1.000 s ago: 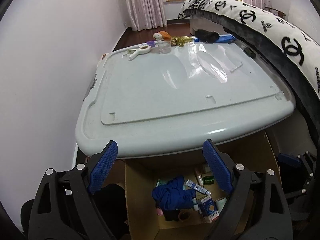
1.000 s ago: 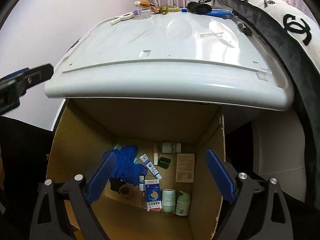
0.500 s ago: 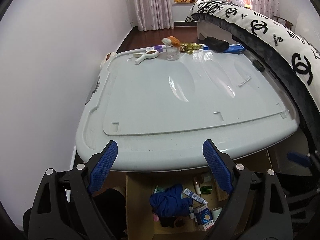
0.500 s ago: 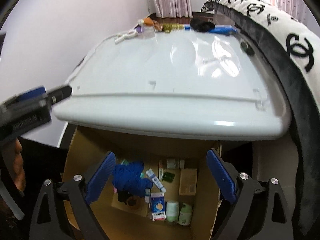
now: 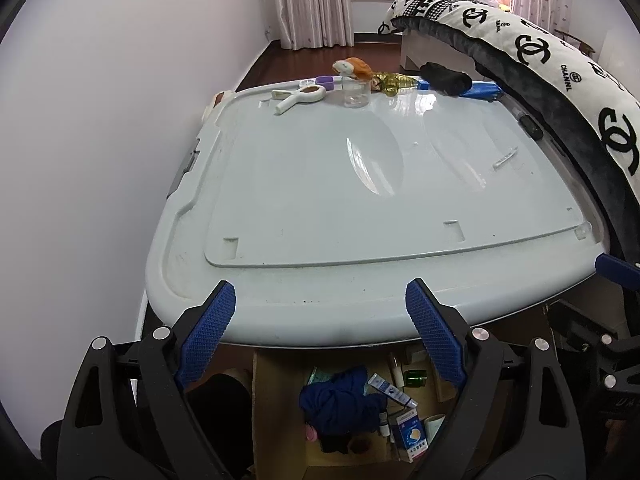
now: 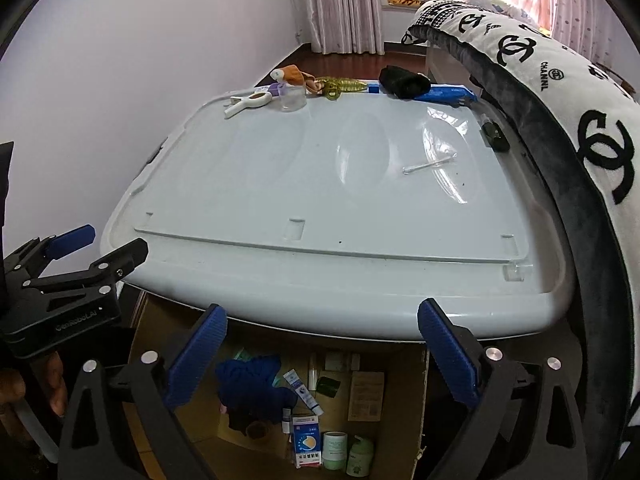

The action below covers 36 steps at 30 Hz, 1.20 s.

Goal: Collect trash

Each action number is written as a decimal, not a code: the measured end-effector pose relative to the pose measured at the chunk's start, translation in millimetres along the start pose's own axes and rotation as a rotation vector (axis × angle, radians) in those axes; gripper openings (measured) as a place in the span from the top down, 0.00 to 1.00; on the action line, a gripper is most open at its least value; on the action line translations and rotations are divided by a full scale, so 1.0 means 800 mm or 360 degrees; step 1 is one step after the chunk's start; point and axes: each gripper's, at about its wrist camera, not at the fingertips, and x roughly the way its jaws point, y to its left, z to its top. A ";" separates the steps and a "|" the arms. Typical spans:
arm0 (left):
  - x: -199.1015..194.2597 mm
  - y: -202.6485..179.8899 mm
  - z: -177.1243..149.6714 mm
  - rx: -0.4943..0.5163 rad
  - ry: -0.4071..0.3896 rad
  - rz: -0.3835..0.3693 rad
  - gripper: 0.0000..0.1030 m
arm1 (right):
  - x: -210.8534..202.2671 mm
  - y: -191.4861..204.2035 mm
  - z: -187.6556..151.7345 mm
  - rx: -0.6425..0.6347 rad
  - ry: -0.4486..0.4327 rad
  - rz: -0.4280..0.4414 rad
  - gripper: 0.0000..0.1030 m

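Note:
A pale grey plastic lid (image 5: pixel 304 200) (image 6: pixel 256 184) fills both views. On it lie a cotton swab (image 6: pixel 430 165), a clear cup (image 6: pixel 291 98), a white clip (image 6: pixel 248 102), an orange toy (image 6: pixel 294 74), a yellow-green piece (image 6: pixel 340 86), a black cloth (image 6: pixel 404 80), a blue box (image 6: pixel 444 94) and a small dark bottle (image 6: pixel 496 134). Below the near edge an open cardboard box (image 6: pixel 404 420) holds a blue cloth (image 6: pixel 252 380), tubes, cartons and bottles. My left gripper (image 5: pixel 320 292) is open and empty over the lid's near edge. My right gripper (image 6: pixel 323 312) is opening, with nothing between its fingers.
A white wall (image 5: pixel 100 160) runs along the left of the lid. A black-and-white logo blanket (image 6: pixel 580 120) hangs over the right side. Dark wood floor and pink curtains (image 5: pixel 312 4) lie beyond. A hand holds the left gripper's body (image 6: pixel 76 256) at the left.
Both grippers have risen and pulled back, so more of the lid's top shows and the box looks smaller. The left gripper has come into the right wrist view.

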 end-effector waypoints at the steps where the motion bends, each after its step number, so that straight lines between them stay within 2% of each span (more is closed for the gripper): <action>1: 0.000 0.000 0.000 0.0004 0.0002 -0.0001 0.18 | 0.002 0.001 0.000 -0.0003 0.0009 0.0002 0.08; 12: 0.010 -0.005 0.001 0.0014 0.0023 -0.0012 0.18 | 0.024 0.011 -0.006 -0.0076 0.0051 -0.0044 0.08; 36: 0.012 -0.002 0.003 -0.0009 0.0001 0.0009 0.18 | 0.033 0.014 -0.011 -0.0115 0.0090 -0.0051 0.07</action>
